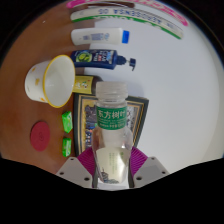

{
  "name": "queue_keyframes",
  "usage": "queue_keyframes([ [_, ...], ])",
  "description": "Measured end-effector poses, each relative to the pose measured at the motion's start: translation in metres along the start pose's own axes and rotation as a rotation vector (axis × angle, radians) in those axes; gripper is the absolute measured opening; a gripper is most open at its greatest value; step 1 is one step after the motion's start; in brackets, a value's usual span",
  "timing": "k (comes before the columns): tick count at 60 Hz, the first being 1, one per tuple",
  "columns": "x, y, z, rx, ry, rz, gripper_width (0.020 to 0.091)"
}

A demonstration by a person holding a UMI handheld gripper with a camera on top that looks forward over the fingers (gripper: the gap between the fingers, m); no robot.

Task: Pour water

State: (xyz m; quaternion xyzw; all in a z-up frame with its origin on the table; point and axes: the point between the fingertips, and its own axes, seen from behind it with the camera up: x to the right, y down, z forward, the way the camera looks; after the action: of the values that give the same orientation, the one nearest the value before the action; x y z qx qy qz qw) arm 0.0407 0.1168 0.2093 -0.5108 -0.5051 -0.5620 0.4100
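A clear plastic water bottle [111, 125] with a white cap and a green label stands upright between my fingers. My gripper [111, 163] is shut on the bottle's lower body, both magenta pads [87, 160] pressing its sides. Just beyond and left of the bottle a yellow and white cup [54, 79] lies tilted, its open mouth facing the bottle.
A dark tray [140, 118] lies behind the bottle on the white table [175, 80]. Beyond it stand a white pump bottle [100, 38] lying on its side and a blue-labelled bottle [104, 60]. A red disc [41, 135] and green packets [67, 123] rest on the brown surface at left.
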Motion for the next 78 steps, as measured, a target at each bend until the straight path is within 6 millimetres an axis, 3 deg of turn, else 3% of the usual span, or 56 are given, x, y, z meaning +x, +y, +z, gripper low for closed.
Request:
queue_keyframes([
  [7,-0.001,-0.018,0.007,0.009,0.031,-0.204,0.0404],
  [19,-0.012,-0.038,0.010,0.057,0.029,-0.403,0.0408],
  [30,-0.017,-0.031,0.012,0.048,-0.005,-0.331,0.0407],
  [39,-0.007,-0.022,0.008,0.076,-0.062,-0.028,0.0407],
  [47,-0.003,-0.017,-0.001,0.080,-0.167,0.456,0.0405],
  [52,-0.010,-0.024,-0.005,0.093,-0.250,0.761,0.0411],
  [65,-0.057,-0.042,-0.003,0.085,-0.473,1.368,0.0412],
  [78,-0.116,-0.046,0.008,0.054,-0.572,1.577,0.0419],
])
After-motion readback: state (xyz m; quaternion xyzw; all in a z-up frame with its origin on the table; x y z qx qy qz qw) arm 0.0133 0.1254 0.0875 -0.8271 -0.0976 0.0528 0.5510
